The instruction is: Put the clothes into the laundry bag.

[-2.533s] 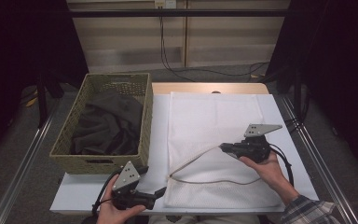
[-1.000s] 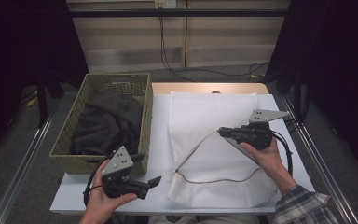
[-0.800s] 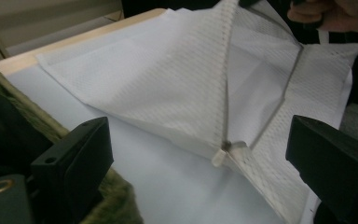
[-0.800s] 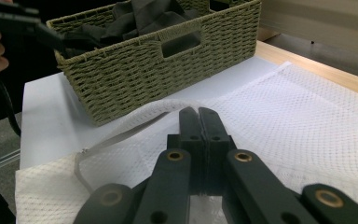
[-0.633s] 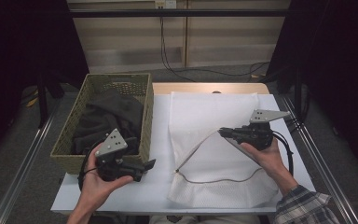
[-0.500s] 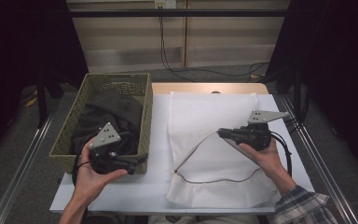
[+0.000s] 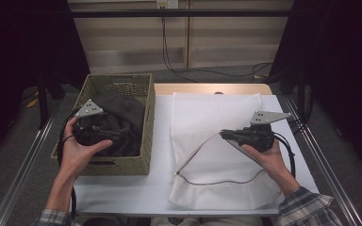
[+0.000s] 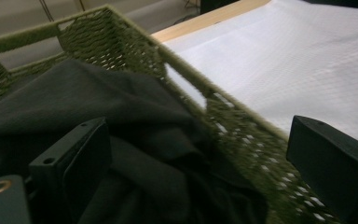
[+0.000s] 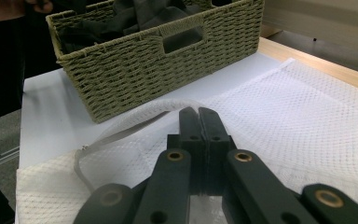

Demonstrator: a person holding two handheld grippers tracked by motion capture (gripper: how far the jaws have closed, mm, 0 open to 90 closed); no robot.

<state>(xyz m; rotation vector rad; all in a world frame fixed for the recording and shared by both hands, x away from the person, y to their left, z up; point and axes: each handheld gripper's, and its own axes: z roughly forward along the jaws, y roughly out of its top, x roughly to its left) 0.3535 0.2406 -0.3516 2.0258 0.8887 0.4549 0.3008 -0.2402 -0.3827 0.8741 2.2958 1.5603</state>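
Note:
A white mesh laundry bag (image 7: 217, 110) lies flat on the white table. My right gripper (image 7: 225, 134) is shut on the bag's upper rim (image 9: 168, 106) and holds it raised, so the mouth gapes toward the basket. A green woven basket (image 7: 149, 123) at the left holds dark cloth (image 7: 128, 113). My left gripper (image 7: 115, 135) hovers over that cloth inside the basket. In the left gripper view its jaws stand wide open (image 8: 200, 156), with the dark cloth (image 8: 135, 121) beneath them and nothing between them.
The basket's near wall (image 9: 135, 70) with a handle slot faces the bag. A wooden strip (image 7: 212, 88) borders the table's far edge. Metal rails (image 7: 320, 150) run along both sides. Cables trail on the floor behind.
My left gripper has travelled from the table's front edge up and back to hover over the basket's cloth. The right gripper earlier lifted the bag's rim slightly and has held still since.

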